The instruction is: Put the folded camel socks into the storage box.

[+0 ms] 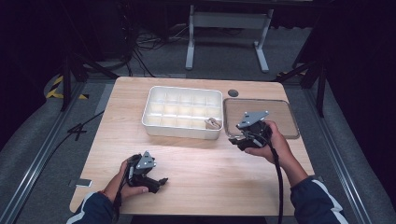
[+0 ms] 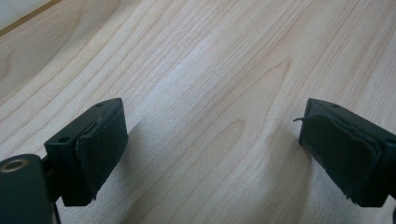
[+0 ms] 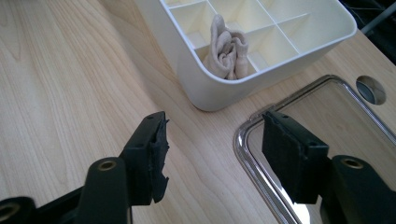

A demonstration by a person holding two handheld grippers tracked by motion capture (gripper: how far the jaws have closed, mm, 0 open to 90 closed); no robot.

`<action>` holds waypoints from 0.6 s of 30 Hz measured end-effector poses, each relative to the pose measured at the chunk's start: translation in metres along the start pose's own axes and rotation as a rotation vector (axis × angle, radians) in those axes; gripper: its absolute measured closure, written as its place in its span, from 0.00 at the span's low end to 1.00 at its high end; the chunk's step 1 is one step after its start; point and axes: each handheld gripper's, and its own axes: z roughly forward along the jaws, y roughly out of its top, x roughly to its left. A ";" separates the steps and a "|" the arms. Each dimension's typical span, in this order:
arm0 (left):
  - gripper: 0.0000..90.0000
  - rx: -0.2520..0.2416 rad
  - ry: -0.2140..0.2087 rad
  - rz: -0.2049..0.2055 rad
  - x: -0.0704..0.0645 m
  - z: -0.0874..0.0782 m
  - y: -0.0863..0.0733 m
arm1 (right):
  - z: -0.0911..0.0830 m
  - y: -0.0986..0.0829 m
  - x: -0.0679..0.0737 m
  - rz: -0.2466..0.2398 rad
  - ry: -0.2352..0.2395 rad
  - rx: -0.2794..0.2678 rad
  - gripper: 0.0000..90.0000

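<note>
At the near left of the wooden worktop (image 1: 196, 163), the left tool (image 1: 161, 181) sits low in the person's left hand (image 1: 127, 186), its tip pointing toward the right. In the left gripper view its two black jaws stand wide apart over bare wood grain with nothing between them; the pad on the right-hand jaw is frayed at its edge.

Toward the middle of the worktop lies a white compartment tray (image 1: 182, 112), divided into a grid of small cells. A rolled beige cloth (image 1: 213, 123) stands in the cell at the tray's near right corner; in the right gripper view the cloth (image 3: 228, 49) shows as a soft twisted bundle rising a little above the dividers, touching the cell walls.

Just right of the tray is a flat metal-rimmed tray (image 1: 261, 116), and near its far left corner a round grey cable hole (image 1: 233, 93) is set into the wood.

The right tool (image 1: 237, 141), held in the right hand (image 1: 268, 142), hovers over the near left corner of the metal-rimmed tray, near the white tray's corner. Its jaws are spread wide and hold nothing.

No brand, label or writing can be read on any of these things.
</note>
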 end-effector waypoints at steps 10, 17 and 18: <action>0.09 0.000 0.000 0.000 0.000 0.000 0.000 | -0.013 -0.016 0.002 0.009 -0.036 -0.023 0.38; 0.09 -0.001 0.000 0.000 0.000 0.000 0.000 | -0.019 -0.029 0.005 0.027 -0.114 -0.032 0.29; 0.09 -0.001 0.000 0.000 0.000 0.000 0.000 | -0.020 -0.031 0.005 0.022 -0.110 -0.034 0.29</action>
